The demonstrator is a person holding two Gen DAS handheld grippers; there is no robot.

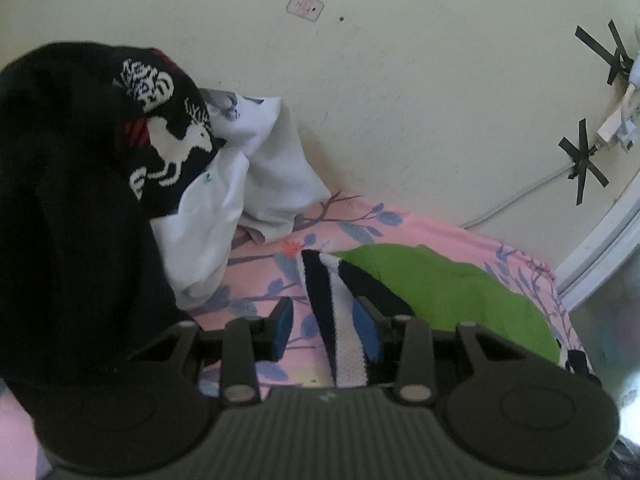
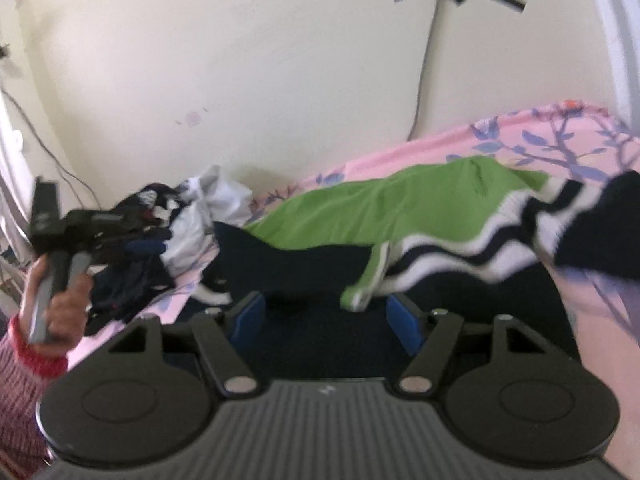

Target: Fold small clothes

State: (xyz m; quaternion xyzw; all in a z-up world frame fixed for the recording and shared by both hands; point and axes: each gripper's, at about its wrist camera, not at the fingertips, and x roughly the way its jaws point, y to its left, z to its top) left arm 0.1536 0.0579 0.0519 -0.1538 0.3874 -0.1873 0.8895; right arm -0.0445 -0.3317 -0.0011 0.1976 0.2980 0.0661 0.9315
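**Green garment laid out, pile still unfolded**

A green garment with navy and white striped trim point(image 2: 400, 212) is seen spread across the pink floral bedsheet point(image 1: 264, 276), not yet folded into a compact shape. In the left wrist view, the left gripper point(image 1: 326, 326) is held partly open just above the sheet, with the striped edge point(image 1: 340, 320) lying between its blue pads but not pinched. The right gripper point(image 2: 326, 320) is held wide, with dark fabric and a green corner seen beyond its fingers; nothing is clamped. Against the wall, a heap of unfolded clothes point(image 1: 168, 152) is left waiting: a black patterned knit, white pieces and dark items. No finished stack is shown, so the task is judged to be early, with this garment in hand and the whole heap remaining.
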